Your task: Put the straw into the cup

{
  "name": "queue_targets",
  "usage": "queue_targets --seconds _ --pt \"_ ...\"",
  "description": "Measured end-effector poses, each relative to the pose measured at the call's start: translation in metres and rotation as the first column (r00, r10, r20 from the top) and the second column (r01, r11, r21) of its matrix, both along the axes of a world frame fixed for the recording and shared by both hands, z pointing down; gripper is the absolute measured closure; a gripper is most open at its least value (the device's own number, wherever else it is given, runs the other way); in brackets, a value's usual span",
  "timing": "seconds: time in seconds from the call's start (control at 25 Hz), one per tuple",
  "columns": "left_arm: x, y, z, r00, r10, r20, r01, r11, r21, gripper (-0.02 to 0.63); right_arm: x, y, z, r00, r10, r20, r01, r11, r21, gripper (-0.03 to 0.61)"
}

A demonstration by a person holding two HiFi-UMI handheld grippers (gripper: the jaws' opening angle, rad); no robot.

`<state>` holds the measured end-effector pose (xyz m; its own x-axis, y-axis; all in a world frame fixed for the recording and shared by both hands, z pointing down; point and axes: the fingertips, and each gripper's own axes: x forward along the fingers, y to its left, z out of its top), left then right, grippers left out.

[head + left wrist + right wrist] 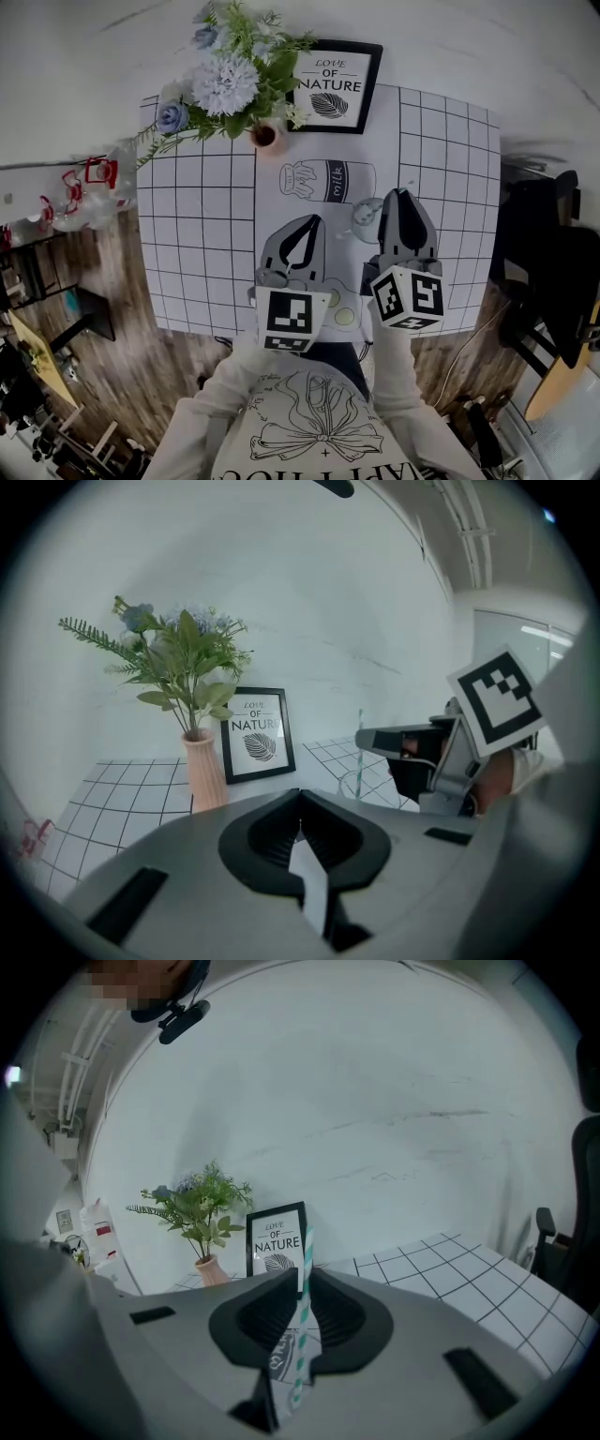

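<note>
The right gripper [300, 1283] has its jaws closed on a teal-and-white striped paper straw [302, 1279]. A scrap of printed white wrapper [277, 1358] is pinched in beside the straw. In the right gripper view, the straw's long axis runs upright through the gap between the jaws. Its top end rises above their tips towards the white wall, and its lower part drops out of sight below them.

In the left gripper view, the same straw [359, 738] stands near vertical at the tips of the right gripper [377, 740]. It is directly over a clear round cup [361, 785], with its lower end at the rim. Whether the end is inside the cup cannot be told.

The left gripper [300, 803], held nearer the person and beside the right one, has its jaws pressed together on a plain white paper strip [310, 878].

The cup [366, 217] stands on a white tablecloth with black grid lines [197, 244], just left of the right gripper's tips in the head view. Farther back, a ribbed pink vase of blue and white flowers [204, 771] stands next to a black-framed "Love of Nature" print [258, 735].
</note>
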<state>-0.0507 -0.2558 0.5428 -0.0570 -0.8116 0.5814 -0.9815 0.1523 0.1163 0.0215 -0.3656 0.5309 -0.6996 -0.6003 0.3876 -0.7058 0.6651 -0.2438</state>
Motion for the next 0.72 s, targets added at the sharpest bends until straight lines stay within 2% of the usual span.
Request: queue_targets --seconds 0.28,0.72 --pt "-0.004 0.003 -0.011 1.0 -0.008 0.004 0.008 1.0 0.017 0.611 0.004 0.003 -0.015 1.0 0.022 0.02 -0.022 1.0 0.015 0.522" --pt "-0.012 0.007 -0.065 0.999 -0.011 0.034 0.007 0.992 0.124 0.611 0.019 0.025 -0.062 0.997 0.081 0.02 -0.082 0.993 0.085 0.529"
